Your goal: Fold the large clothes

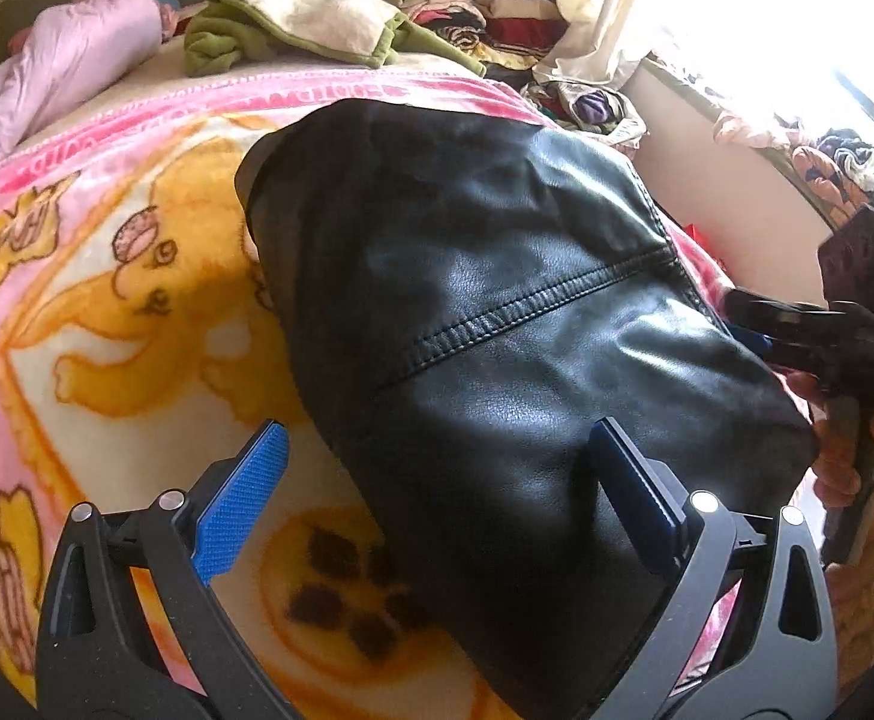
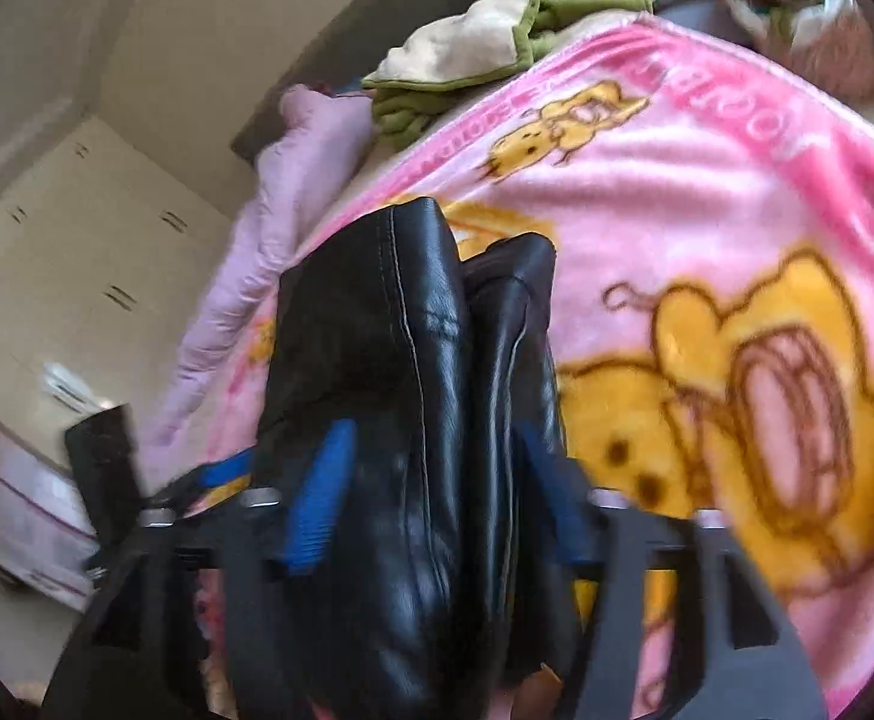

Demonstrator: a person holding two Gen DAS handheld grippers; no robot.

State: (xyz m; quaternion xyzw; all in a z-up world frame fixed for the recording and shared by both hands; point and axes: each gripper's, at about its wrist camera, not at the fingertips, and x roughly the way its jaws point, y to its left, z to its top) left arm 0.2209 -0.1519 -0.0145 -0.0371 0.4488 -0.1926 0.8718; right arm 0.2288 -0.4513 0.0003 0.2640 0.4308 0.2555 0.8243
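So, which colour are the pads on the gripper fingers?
Blue pads, clearest in the left wrist view.

Strong daylight enters from the window (image 1: 796, 30) at two o'clock of my left view, and there the picture is burnt to white. The black leather jacket (image 1: 496, 312) shows soft white glare on its folds, and its far part stays dark. My left view is sharp in the middle. My right view is blurred by motion: my right tool (image 2: 431, 480) and the pink blanket (image 2: 706, 180) look smeared. Both views bend strongly at the edges, and the corners are black. In the right view the wall (image 2: 47, 210) at nine o'clock is dim.
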